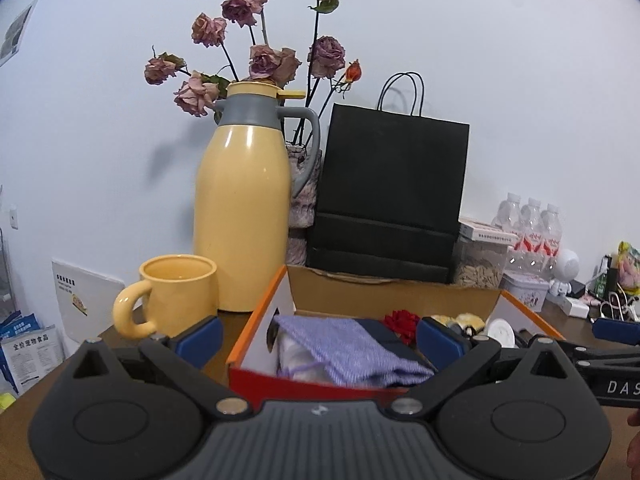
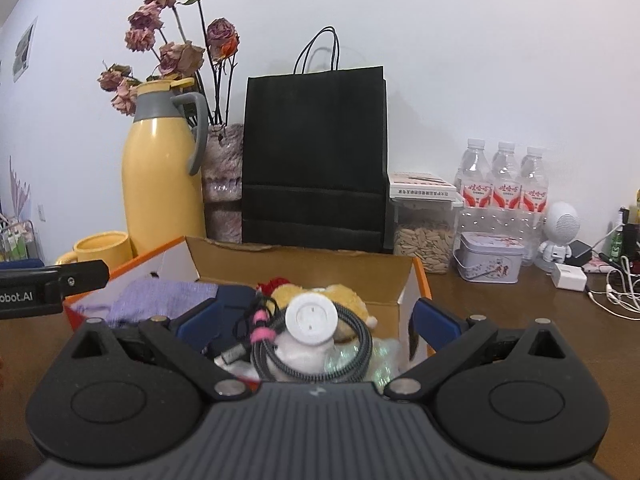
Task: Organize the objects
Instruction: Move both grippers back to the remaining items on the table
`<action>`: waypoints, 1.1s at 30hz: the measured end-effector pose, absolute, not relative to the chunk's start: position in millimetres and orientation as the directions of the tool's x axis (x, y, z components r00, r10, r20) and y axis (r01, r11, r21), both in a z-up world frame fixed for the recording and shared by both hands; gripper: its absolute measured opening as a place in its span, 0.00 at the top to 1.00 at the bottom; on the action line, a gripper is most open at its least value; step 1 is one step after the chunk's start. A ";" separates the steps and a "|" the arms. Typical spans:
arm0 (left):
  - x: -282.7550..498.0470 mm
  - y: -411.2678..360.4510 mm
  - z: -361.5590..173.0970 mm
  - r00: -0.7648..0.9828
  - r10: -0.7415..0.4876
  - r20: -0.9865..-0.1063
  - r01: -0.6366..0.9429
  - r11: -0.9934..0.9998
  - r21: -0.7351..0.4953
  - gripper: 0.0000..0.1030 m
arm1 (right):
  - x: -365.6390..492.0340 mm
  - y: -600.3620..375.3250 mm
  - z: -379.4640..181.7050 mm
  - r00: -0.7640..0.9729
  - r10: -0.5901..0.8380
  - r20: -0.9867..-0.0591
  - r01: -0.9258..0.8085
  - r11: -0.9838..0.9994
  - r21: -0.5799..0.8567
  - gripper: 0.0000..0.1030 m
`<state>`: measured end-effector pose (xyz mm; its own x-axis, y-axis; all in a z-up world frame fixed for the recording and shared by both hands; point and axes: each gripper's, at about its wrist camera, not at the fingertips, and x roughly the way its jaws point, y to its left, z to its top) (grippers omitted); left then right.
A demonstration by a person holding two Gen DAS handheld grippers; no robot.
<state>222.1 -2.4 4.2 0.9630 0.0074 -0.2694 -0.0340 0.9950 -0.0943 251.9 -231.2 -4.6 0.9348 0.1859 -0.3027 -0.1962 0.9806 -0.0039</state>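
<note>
White wall closes off the far side of a brown wooden table (image 2: pixel 500 312), along which stand a yellow thermos jug (image 1: pixel 244 208), a black paper bag (image 1: pixel 390 192), a vase of dried roses (image 1: pixel 260 60) and, off to the right, water bottles (image 2: pixel 504 184) and a small tin (image 2: pixel 490 258). Directly ahead of both sets of jaws sits an open cardboard box (image 2: pixel 304 264) with orange edges, its long axis running left to right across both views. The left gripper (image 1: pixel 318 338) faces the box's left half, where a folded lilac cloth (image 1: pixel 352 350) lies just beyond and between its blue pads, with a red flower (image 1: pixel 402 322) farther in; a yellow mug (image 1: pixel 176 294) stands outside the box, off the left fingertip. The right gripper (image 2: pixel 316 322) faces the right half, where a white round disc (image 2: pixel 312 318) rests on a plush toy (image 2: pixel 344 300), beside a coiled braided cable (image 2: pixel 280 354) lying close in between the fingers. Both pairs of jaws stand wide apart and hold nothing; neither seems to touch the contents, though the near edge of the box is hidden behind each gripper body. For the disc or the cable the right hand is plainly nearer, likely needing only a short push forward and down; the cloth falls to the left.
</note>
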 end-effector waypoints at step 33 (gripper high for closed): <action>163.0 9.3 -38.7 0.877 -0.012 -0.480 -0.006 0.999 -0.036 0.00 | 180.0 -246.0 -50.1 0.855 0.076 -0.512 -0.114 0.993 -0.043 0.00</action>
<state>163.0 9.3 -38.7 0.8769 -0.0121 -0.4805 -0.0058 0.9993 -0.0358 180.0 -246.0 -50.1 0.8554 0.0762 -0.5123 -0.1140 0.9926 -0.0427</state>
